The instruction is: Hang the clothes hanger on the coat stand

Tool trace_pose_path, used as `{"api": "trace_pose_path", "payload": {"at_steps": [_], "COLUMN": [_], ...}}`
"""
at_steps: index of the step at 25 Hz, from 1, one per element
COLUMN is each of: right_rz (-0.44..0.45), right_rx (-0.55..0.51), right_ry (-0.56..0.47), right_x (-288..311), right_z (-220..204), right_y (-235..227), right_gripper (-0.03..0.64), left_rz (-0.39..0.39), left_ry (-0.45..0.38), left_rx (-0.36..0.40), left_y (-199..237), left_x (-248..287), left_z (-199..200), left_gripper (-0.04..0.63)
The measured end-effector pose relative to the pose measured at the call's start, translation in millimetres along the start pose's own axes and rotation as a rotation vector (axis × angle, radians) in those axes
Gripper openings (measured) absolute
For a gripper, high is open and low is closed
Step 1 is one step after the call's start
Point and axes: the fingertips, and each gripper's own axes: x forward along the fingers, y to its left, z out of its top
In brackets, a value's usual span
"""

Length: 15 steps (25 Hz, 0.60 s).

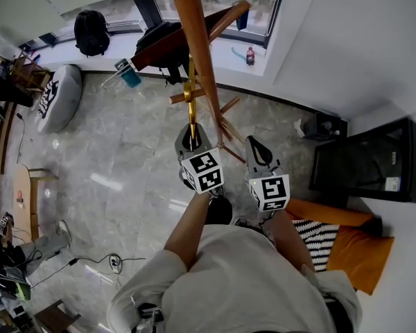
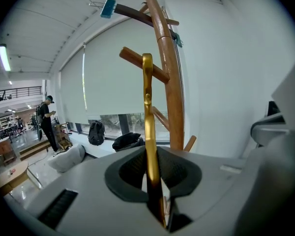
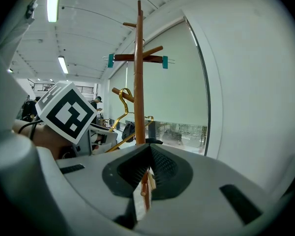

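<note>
The gold metal hanger (image 1: pixel 190 103) stands upright, and my left gripper (image 1: pixel 191 137) is shut on its lower part. In the left gripper view the hanger (image 2: pixel 147 112) shows edge-on between the jaws of the left gripper (image 2: pixel 153 183), its hook close to a wooden peg (image 2: pixel 140 64) of the coat stand (image 2: pixel 170 87). The stand's pole (image 1: pixel 201 54) rises just right of the hanger. My right gripper (image 1: pixel 256 148) hangs right of the pole, shut and holding nothing. From the right gripper (image 3: pixel 146 181) I see the pole (image 3: pixel 139 87) and the gold hanger (image 3: pixel 119 113) to its left.
A dark wooden hanger with teal clips (image 3: pixel 137 58) hangs high on the stand. A black backpack (image 1: pixel 91 32), a black bag (image 1: pixel 156 37) and a red bottle (image 1: pixel 249 55) line the window sill. A black cabinet (image 1: pixel 367 161) stands right, a grey cushion (image 1: pixel 59 96) left.
</note>
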Motion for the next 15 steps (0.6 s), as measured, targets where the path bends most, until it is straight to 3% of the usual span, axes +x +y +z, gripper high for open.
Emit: {"api": "trace_pose_path", "payload": {"at_steps": [15], "right_rz": [-0.007], "right_rx": [0.012], "right_ry": [0.015], "right_x": [-1.7], "right_z": [-8.5], "right_y": [-7.2], "right_gripper": [0.005], "left_rz": [0.03], "left_ry": [-0.004], "left_rx": [-0.027], "left_y": [-9.4], "left_x": [4.6], "left_z": [-11.2], "left_gripper": [0.052]}}
